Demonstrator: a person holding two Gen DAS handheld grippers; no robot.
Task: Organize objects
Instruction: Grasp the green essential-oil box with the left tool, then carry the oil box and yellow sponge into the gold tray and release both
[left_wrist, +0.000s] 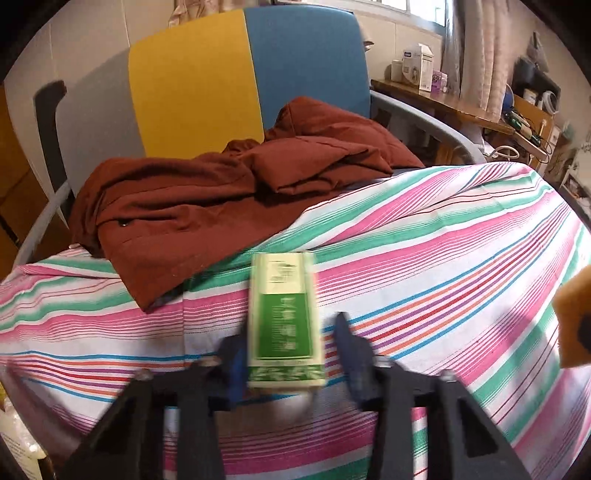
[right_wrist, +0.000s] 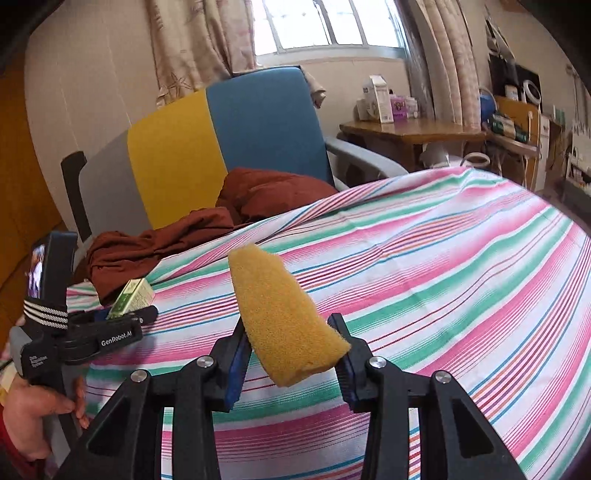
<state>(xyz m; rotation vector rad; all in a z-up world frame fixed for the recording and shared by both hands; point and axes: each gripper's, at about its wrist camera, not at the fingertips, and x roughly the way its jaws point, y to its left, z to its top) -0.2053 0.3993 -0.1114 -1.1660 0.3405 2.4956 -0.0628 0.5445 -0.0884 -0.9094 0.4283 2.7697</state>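
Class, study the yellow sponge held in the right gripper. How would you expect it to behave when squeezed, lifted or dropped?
The yellow sponge looks porous, so it is probably soft and light. It sticks out well beyond the right gripper without drooping, so it likely keeps its shape. Its flat faces suggest it would not roll if dropped.

Right gripper (right_wrist: 291, 350): I see black angular arms, each carrying silver round screws, with blue ribbed pads inside the fingertips.
Left gripper (left_wrist: 286, 350): I see the same black arms and blue pads, blurred.
Left gripper body (right_wrist: 74, 339): black housing, white "GenRobot.AI" lettering, white-striped band, small lit screen on top.
Hand (right_wrist: 33, 413): I see a red sleeve edge at the wrist.
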